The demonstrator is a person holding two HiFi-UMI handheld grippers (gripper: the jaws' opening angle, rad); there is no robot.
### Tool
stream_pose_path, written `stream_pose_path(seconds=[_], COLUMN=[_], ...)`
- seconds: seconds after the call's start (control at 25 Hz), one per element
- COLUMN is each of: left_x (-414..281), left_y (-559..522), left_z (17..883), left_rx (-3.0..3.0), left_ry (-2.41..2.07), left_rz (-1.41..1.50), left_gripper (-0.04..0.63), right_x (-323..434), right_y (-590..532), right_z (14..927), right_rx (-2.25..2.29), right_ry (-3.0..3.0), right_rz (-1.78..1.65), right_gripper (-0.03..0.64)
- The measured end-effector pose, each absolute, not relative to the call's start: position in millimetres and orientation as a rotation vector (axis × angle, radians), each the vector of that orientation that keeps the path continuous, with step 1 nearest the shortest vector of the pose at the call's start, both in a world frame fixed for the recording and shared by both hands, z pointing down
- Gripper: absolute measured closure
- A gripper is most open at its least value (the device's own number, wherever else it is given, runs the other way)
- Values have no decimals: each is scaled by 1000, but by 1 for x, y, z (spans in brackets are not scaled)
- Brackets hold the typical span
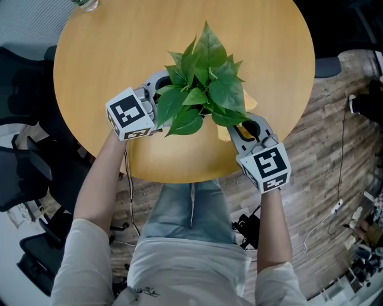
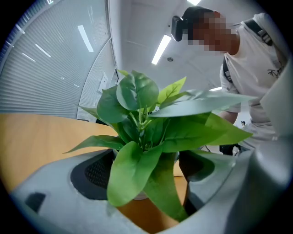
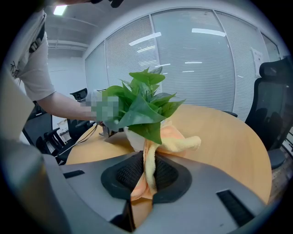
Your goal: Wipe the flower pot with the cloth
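A leafy green plant stands in a small white flower pot near the middle of the round wooden table. My left gripper reaches in from the left. Its jaws sit on either side of the pot, shut on it, though leaves hide most of the contact. My right gripper comes from the front right and is shut on a yellow-orange cloth. The cloth runs from between the pads up against the pot's side. A corner of the cloth shows past the leaves.
The table's front edge is just below both grippers. Dark office chairs stand at the left, and another chair at the far side. A clear glass object sits at the table's back edge. Cables lie on the floor.
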State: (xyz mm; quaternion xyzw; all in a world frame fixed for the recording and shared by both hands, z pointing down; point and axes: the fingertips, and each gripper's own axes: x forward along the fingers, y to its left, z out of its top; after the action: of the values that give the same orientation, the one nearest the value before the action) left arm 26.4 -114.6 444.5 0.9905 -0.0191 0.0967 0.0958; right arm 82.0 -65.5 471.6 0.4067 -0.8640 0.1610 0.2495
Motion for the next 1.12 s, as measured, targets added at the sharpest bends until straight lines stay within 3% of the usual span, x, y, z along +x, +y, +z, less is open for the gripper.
stream_pose_path(seconds=[1.12], left_x=[28], left_y=[-112], left_z=[448], left_rx=[2779], left_ry=[-676], left_rz=[292], left_gripper=[135], right_x=[76], right_y=[-82], right_z=[474], right_rx=[1103], right_ry=[-2351], right_rz=[403], right_gripper=[572])
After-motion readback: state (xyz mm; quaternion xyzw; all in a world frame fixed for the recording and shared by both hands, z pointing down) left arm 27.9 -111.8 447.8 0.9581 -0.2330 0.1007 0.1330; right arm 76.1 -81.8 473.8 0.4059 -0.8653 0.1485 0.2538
